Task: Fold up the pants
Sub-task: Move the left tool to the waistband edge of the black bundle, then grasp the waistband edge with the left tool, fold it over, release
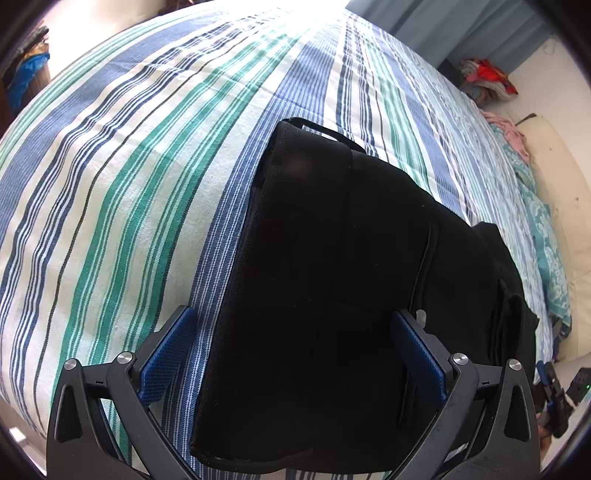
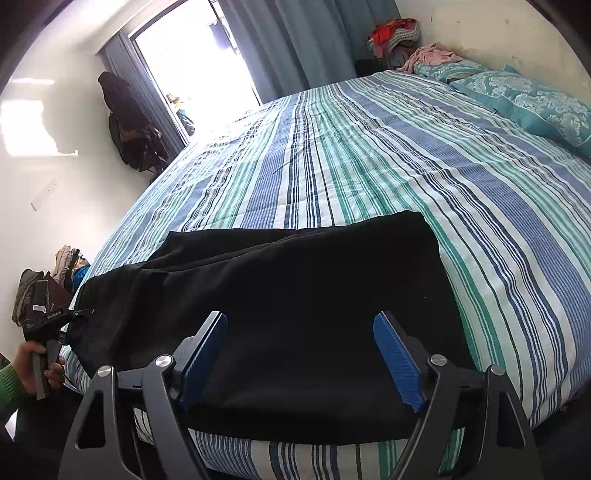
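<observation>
Black pants (image 1: 332, 277) lie folded lengthwise along the near edge of the striped bed (image 1: 129, 166). My left gripper (image 1: 291, 325) is open above one end of them, blue pads apart, holding nothing. In the right wrist view the pants (image 2: 295, 280) stretch left to right along the bed edge. My right gripper (image 2: 301, 332) is open over their right part, empty. The left gripper (image 2: 48, 325), held in a hand, shows at the pants' left end. The right gripper (image 1: 554, 391) shows at the far lower right of the left wrist view.
Teal patterned pillows (image 2: 524, 99) lie at the head of the bed. A clothes pile (image 2: 395, 33) sits in the corner by blue curtains (image 2: 303, 40). Dark garments (image 2: 129, 125) hang on the left wall. More clothes (image 2: 66, 262) are heaped beside the bed.
</observation>
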